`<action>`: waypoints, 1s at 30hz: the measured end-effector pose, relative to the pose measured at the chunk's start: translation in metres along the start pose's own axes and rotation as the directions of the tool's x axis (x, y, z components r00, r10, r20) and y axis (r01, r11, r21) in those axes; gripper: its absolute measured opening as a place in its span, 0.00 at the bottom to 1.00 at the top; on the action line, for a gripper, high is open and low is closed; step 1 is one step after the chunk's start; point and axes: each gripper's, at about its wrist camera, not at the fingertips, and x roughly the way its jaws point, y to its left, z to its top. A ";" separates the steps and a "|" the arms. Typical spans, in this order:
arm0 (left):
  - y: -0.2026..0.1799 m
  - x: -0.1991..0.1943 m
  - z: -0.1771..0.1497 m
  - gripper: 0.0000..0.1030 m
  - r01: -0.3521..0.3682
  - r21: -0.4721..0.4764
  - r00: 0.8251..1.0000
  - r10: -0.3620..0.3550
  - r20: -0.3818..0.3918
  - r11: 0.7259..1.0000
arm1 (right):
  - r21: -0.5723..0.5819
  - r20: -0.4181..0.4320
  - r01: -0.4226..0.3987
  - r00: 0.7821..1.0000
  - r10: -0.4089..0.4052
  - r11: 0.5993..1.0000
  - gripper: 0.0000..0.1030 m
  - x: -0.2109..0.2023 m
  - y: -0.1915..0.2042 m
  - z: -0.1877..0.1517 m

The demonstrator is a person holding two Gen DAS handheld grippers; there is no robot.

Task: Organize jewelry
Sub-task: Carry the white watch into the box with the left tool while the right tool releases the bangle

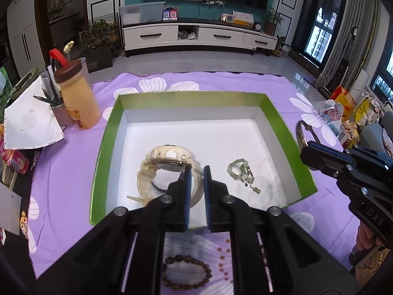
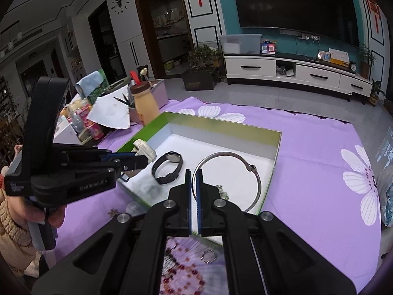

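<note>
The left tongs (image 1: 195,169) tilt steeply down over the green box (image 1: 282,120), clamped on the strap of a cream watch (image 1: 169,157). The right tongs (image 2: 194,174), angled lower, pinch a silver bangle (image 2: 255,184) above the box's near right corner. A bead bracelet (image 1: 186,270) lies on the purple cloth (image 1: 73,172) just outside.

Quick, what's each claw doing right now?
Left gripper: shut on the cream watch.
Right gripper: shut on the silver bangle.

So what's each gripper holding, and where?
Left gripper pinches the cream watch by its strap. Right gripper pinches the silver bangle on its thin band, away from the clasp.
</note>
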 end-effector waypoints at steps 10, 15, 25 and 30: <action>0.000 0.043 0.001 0.09 -0.002 0.032 0.997 0.005 -0.081 0.999 | 0.019 -0.118 0.009 0.993 -0.007 1.000 0.03 0.053 -0.014 -0.004; -0.003 0.053 -0.003 0.09 -0.012 0.051 0.995 0.016 -0.094 0.999 | 0.027 -0.145 0.017 0.989 -0.013 0.999 0.05 0.066 -0.019 -0.010; -0.007 0.037 0.002 0.44 -0.024 0.058 0.999 0.026 -0.037 0.998 | 0.087 -0.094 0.037 0.995 -0.029 0.996 0.21 0.048 -0.029 -0.005; -0.004 0.019 0.004 0.49 -0.032 0.044 0.999 0.032 -0.003 0.999 | 0.107 -0.057 0.029 0.998 -0.023 0.994 0.22 0.024 -0.031 -0.004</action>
